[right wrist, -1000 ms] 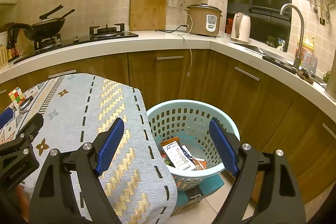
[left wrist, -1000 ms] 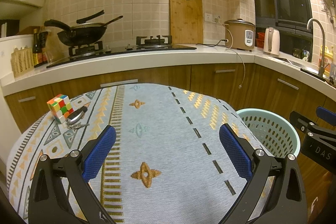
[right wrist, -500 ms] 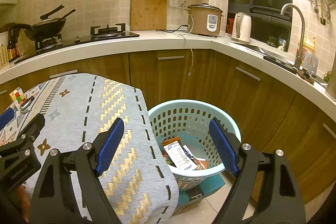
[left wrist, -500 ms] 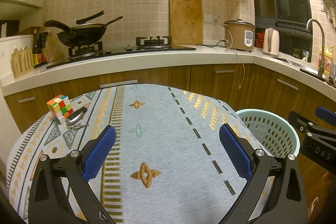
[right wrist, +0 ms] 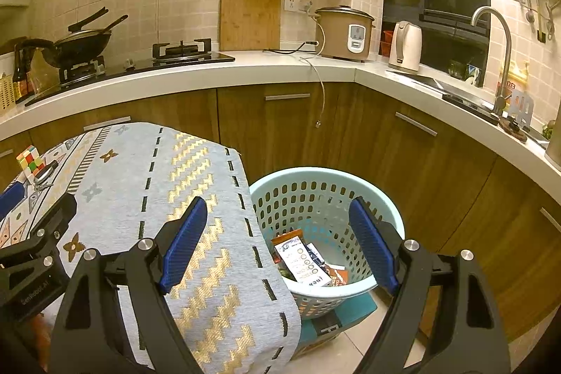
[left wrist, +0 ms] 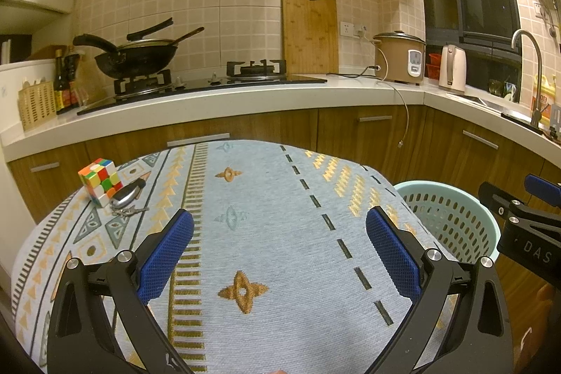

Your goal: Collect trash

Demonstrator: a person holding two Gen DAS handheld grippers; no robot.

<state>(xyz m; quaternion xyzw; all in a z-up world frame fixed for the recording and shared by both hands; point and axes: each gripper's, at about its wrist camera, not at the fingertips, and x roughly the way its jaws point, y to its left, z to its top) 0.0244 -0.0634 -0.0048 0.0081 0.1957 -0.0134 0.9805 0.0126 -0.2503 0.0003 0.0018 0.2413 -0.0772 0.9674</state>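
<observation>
A light blue perforated basket (right wrist: 350, 188) stands on the floor right of the table; it also shows in the left wrist view (left wrist: 455, 219). Several wrappers and packets (right wrist: 305, 263) lie in its bottom. My right gripper (right wrist: 277, 237) is open and empty, held above the table's right edge and the basket. My left gripper (left wrist: 278, 246) is open and empty above the patterned tablecloth (left wrist: 266, 233). I see no loose trash on the cloth.
A colour cube (left wrist: 100, 176) and a key fob with keys (left wrist: 128, 195) lie at the table's far left. Wooden cabinets and a white counter (left wrist: 245, 97) with stove, wok, rice cooker and kettle ring the back. A teal box (right wrist: 336, 318) sits under the basket.
Almost nothing has moved. The right wrist view has shifted very slightly; both grippers stay open and empty.
</observation>
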